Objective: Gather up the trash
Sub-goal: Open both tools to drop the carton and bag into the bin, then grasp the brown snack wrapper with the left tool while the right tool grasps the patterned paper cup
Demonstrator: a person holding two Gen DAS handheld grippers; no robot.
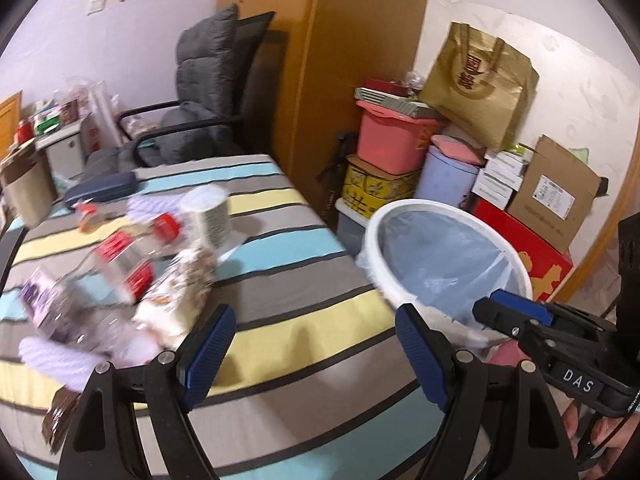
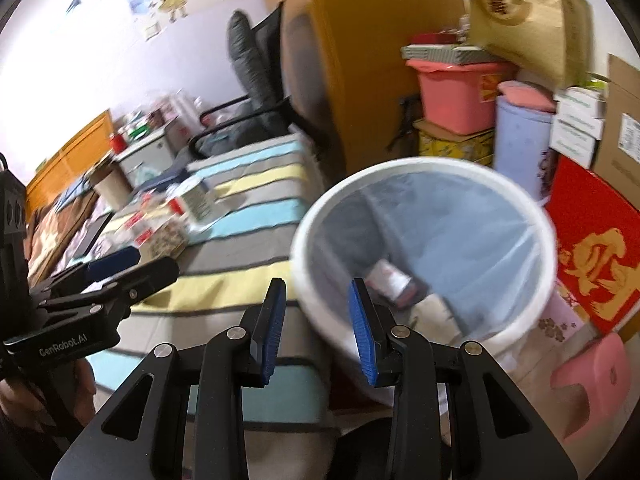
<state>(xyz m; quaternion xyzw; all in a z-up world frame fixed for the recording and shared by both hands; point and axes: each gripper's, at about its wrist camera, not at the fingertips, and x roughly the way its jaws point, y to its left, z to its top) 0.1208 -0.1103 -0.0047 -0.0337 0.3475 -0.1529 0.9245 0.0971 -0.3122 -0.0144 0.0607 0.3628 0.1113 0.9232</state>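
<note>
Striped cloth [image 1: 280,304] (littered) beside lined bin [image 1: 404,216], boxes [image 1: 556,196] behind.

**Bed, bin and stacked storage**

A bin [image 2: 424,240] stands on the floor just beside the bed [image 1: 280,296], at its right edge. Some trash [image 2: 390,282] lies in the bin's bottom. On the bed, toward its left side, a bottle [image 1: 124,260], a can [image 1: 208,216] and a snack bag [image 1: 180,292] lie close together. Behind the bed stands a chair [image 1: 208,96]. Behind the bin, against the wall, tubs and boxes [image 1: 388,140] are stacked, with a paper bag [image 1: 480,84] on top.
</note>
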